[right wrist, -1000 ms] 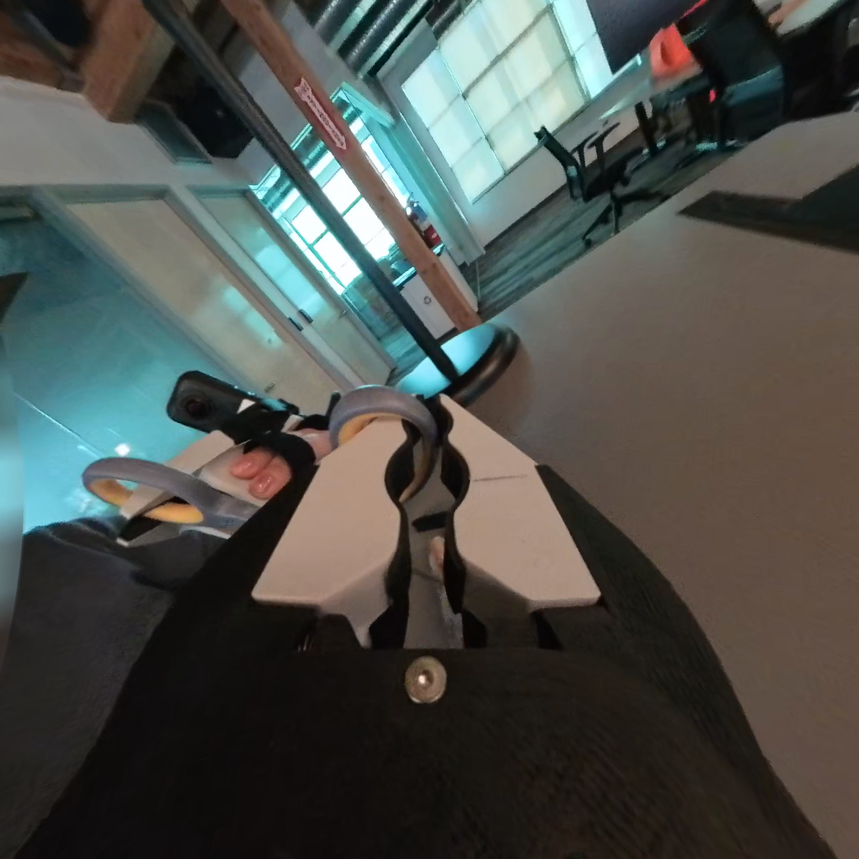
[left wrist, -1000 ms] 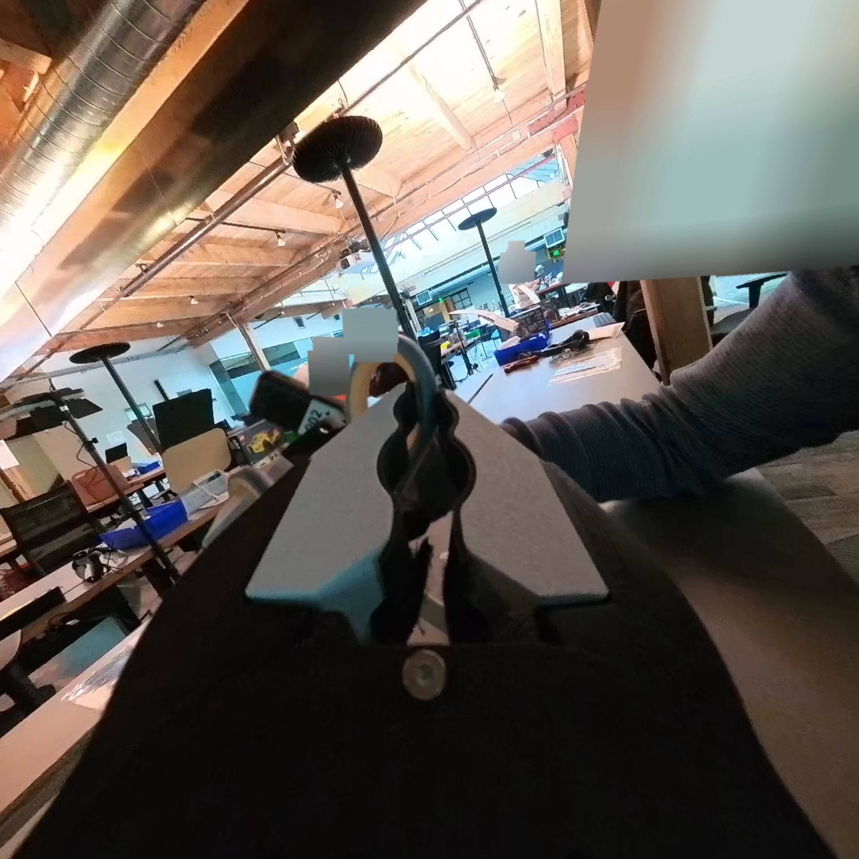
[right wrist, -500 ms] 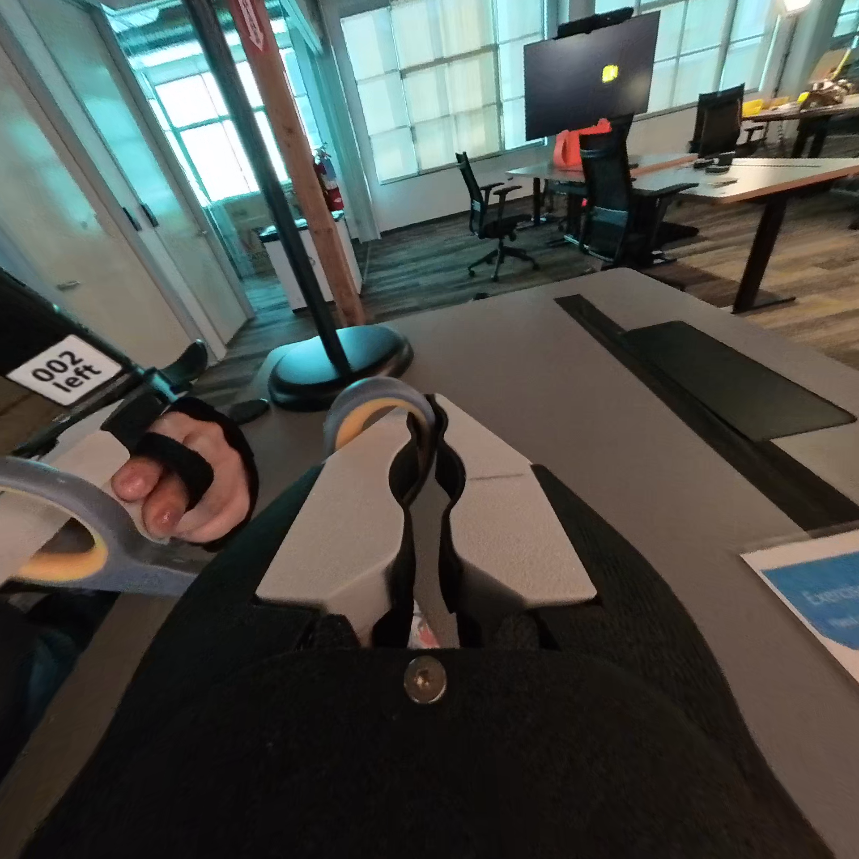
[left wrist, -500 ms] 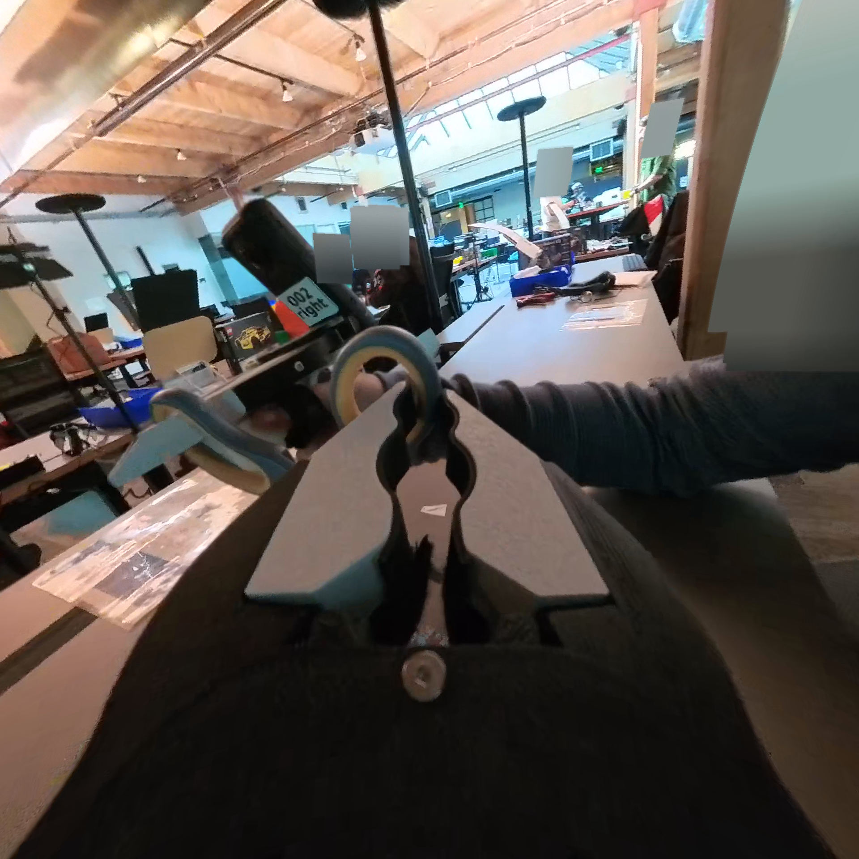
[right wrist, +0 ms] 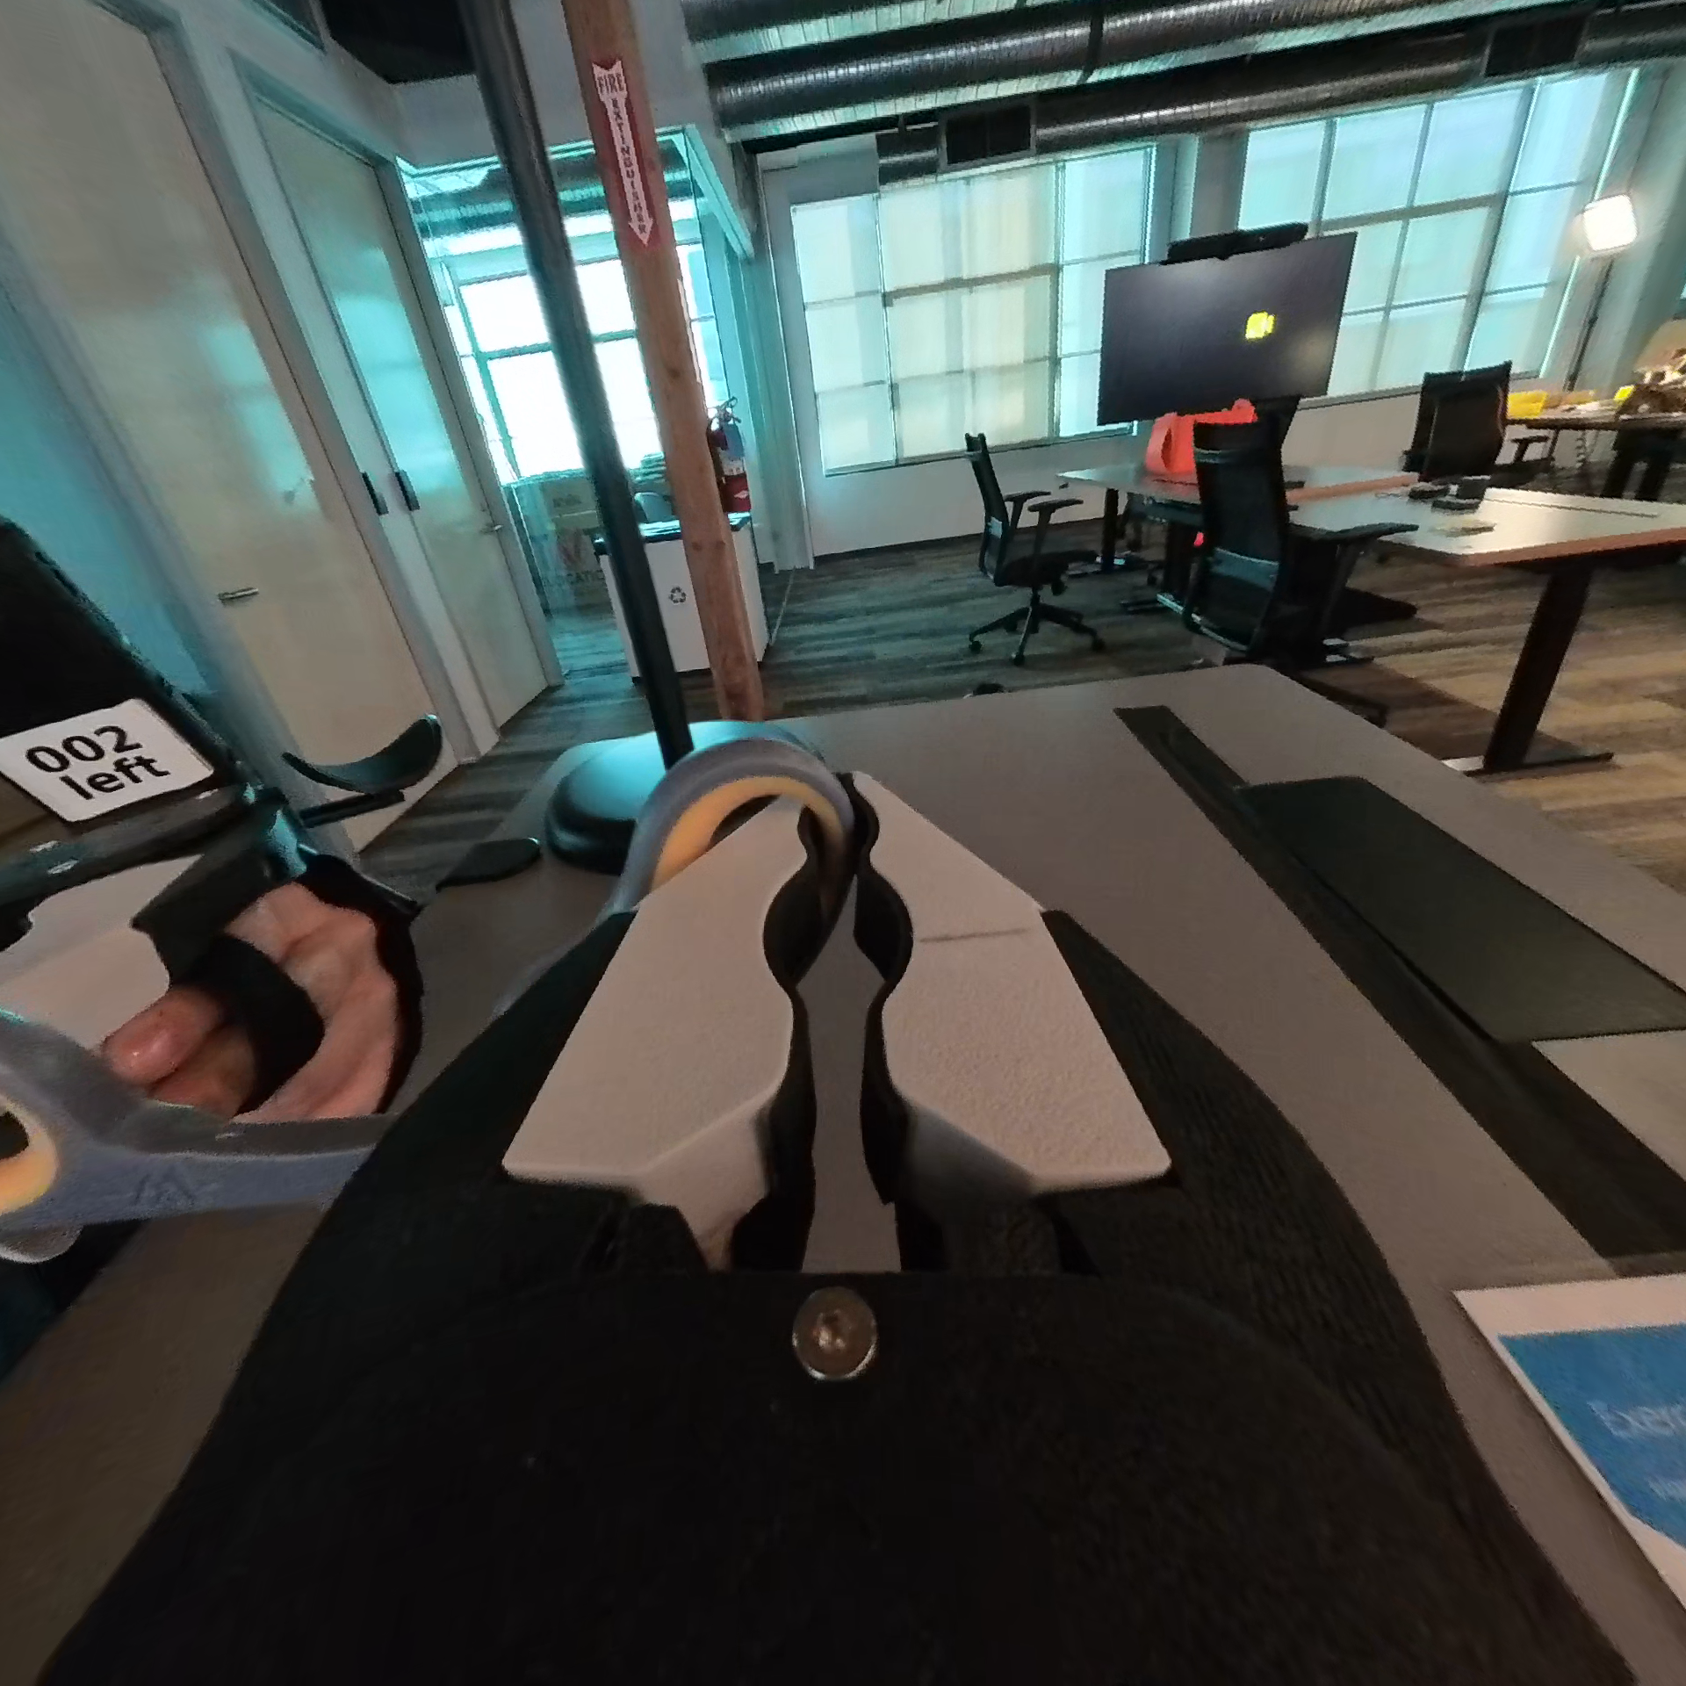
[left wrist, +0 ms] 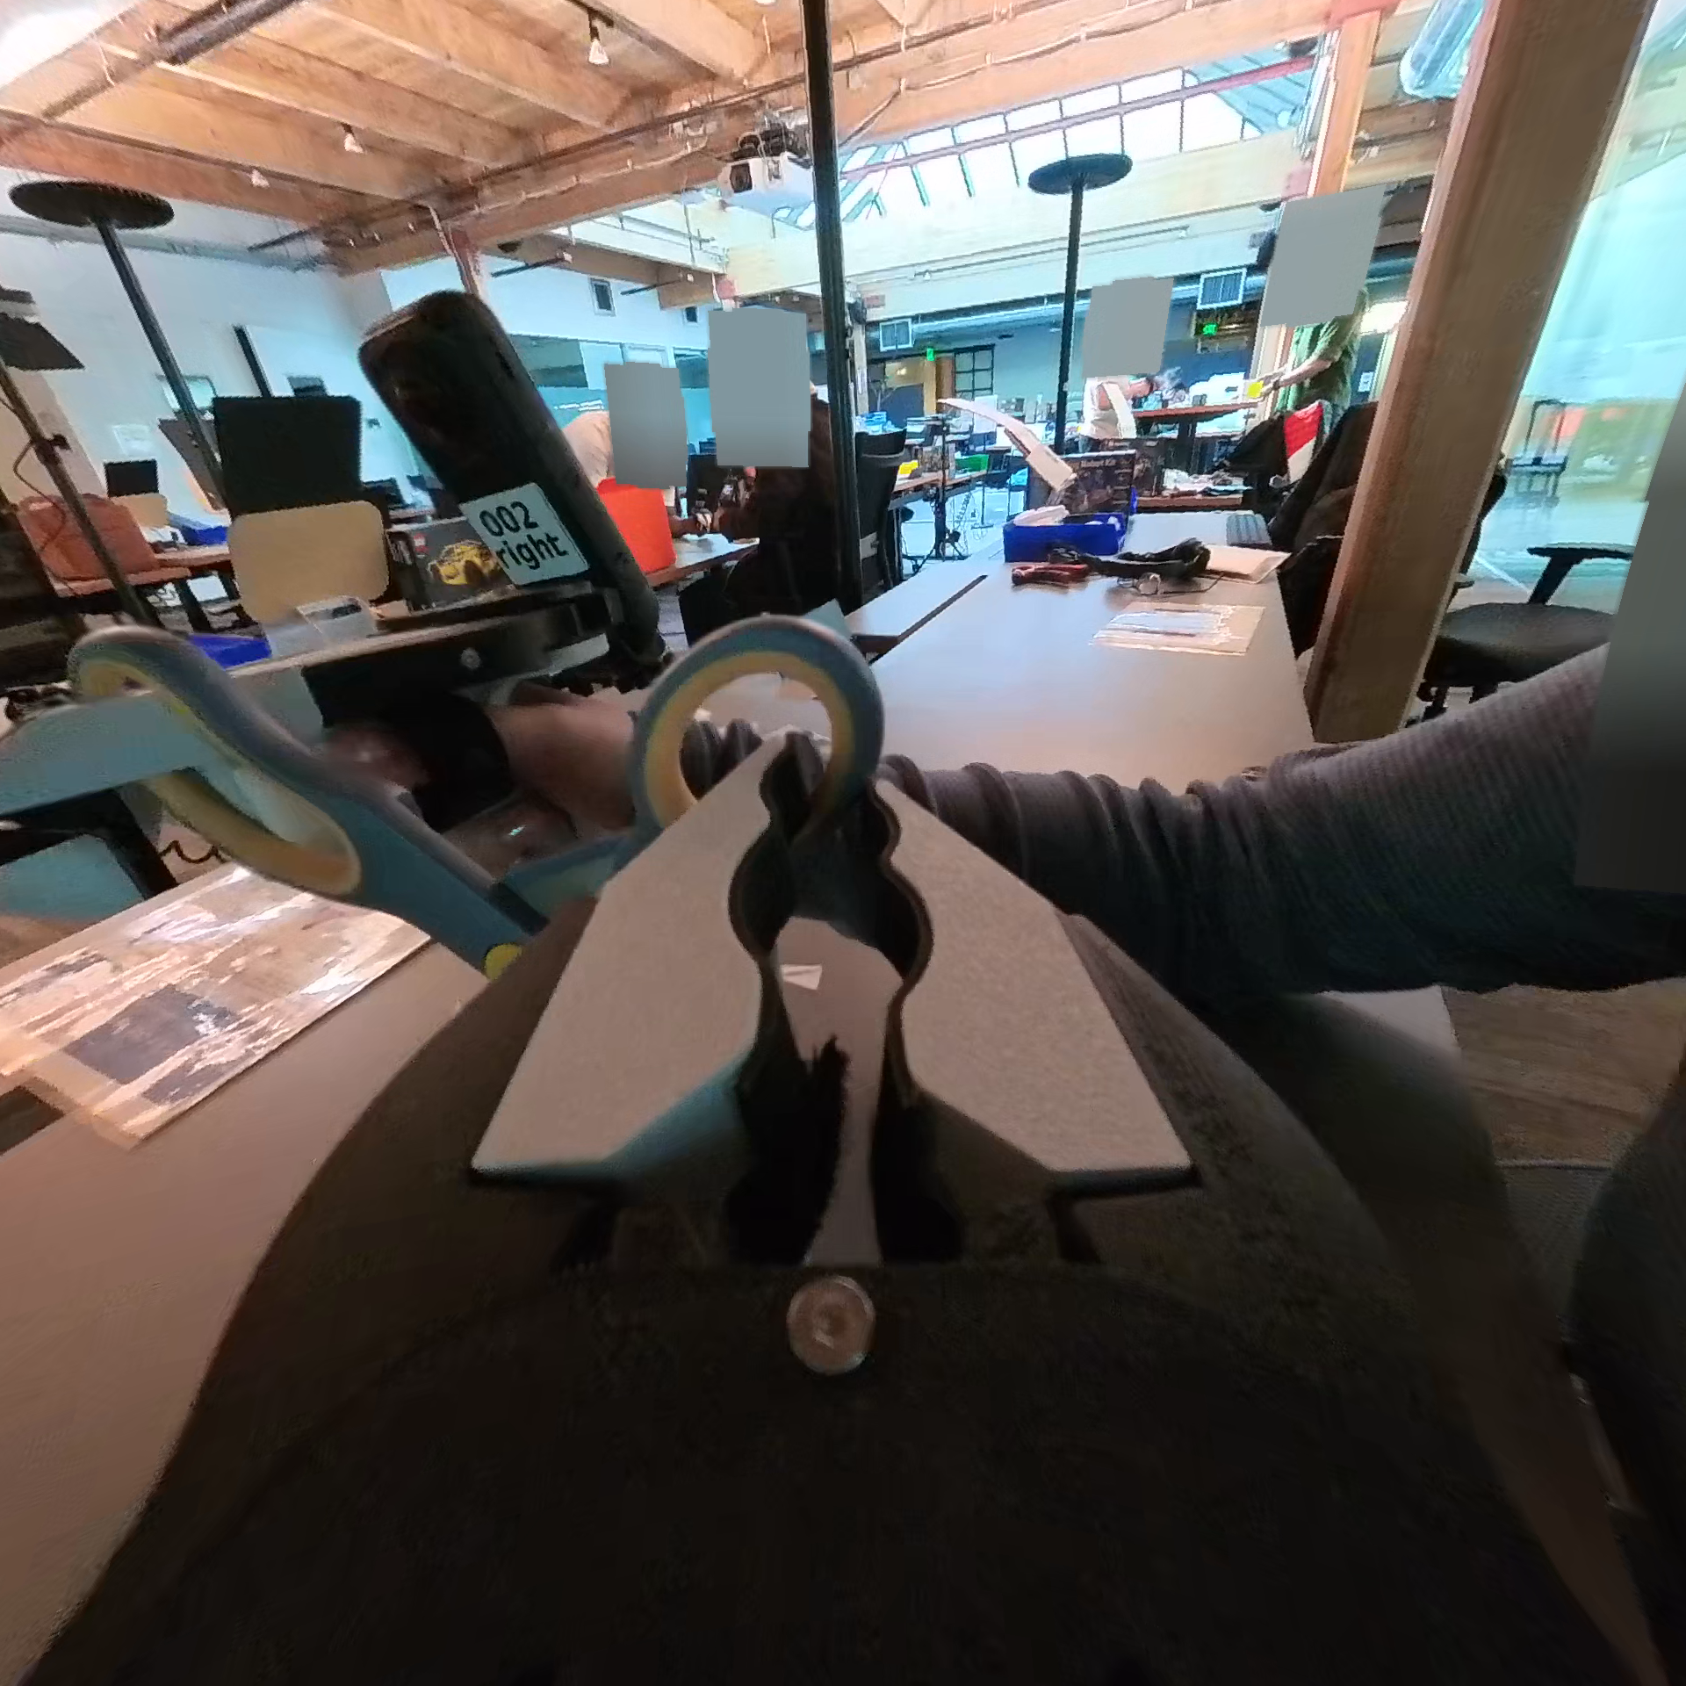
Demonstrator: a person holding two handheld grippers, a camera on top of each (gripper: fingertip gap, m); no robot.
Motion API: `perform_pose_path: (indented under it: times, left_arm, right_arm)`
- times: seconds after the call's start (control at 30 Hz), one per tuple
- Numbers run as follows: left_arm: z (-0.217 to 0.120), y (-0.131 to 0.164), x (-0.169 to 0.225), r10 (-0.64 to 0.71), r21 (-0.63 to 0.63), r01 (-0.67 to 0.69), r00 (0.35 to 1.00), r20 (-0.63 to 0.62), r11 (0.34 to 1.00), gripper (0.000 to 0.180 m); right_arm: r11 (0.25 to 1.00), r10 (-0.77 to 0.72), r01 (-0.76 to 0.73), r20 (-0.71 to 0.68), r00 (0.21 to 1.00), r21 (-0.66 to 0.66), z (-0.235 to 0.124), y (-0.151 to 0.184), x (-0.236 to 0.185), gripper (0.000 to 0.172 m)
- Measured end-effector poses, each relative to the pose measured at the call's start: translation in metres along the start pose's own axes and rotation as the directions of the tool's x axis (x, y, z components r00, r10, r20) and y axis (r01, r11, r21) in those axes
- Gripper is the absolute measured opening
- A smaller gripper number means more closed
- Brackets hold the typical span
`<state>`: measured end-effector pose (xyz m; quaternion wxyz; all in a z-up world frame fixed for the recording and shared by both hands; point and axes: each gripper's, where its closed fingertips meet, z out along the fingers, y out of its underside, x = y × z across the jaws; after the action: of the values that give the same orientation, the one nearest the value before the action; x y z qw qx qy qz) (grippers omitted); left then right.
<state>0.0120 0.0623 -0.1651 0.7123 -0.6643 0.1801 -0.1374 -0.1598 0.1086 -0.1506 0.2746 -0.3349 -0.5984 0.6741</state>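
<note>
- We see a grey table (right wrist: 1049, 757) below, a lamp base (right wrist: 593, 812) just beyond – paper (left wrist: 182, 985) lying left.
- Our left gripper (left wrist: 826, 775) and right gripper (right wrist: 844, 821) each pinch one handle loop of the blue scissors (left wrist: 757, 693) – jaws nearly closed.

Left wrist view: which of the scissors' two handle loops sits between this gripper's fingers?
The rounder loop at centre, its rim pinched between the left gripper fingers. The longer loop, far left, sits on the other gripper's finger.

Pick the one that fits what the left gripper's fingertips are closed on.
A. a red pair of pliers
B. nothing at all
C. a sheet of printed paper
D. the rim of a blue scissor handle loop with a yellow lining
D: in the left wrist view the left gripper pinches the rim of the scissor handle loop, blue outside, yellow inside.
</note>
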Motion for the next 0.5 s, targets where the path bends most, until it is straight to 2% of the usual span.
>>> perform_pose_path:
  times: [0.5]
  left_arm:
    - [-0.002, 0.042, -0.014, -0.151, -0.141, 0.152, 0.988, 0.013, 0.978, 0.008]
  right_arm:
    - [0.997, 0.061, -0.06, 0.028, 0.998, -0.055, 0.01, 0.048, 0.02, 0.0]
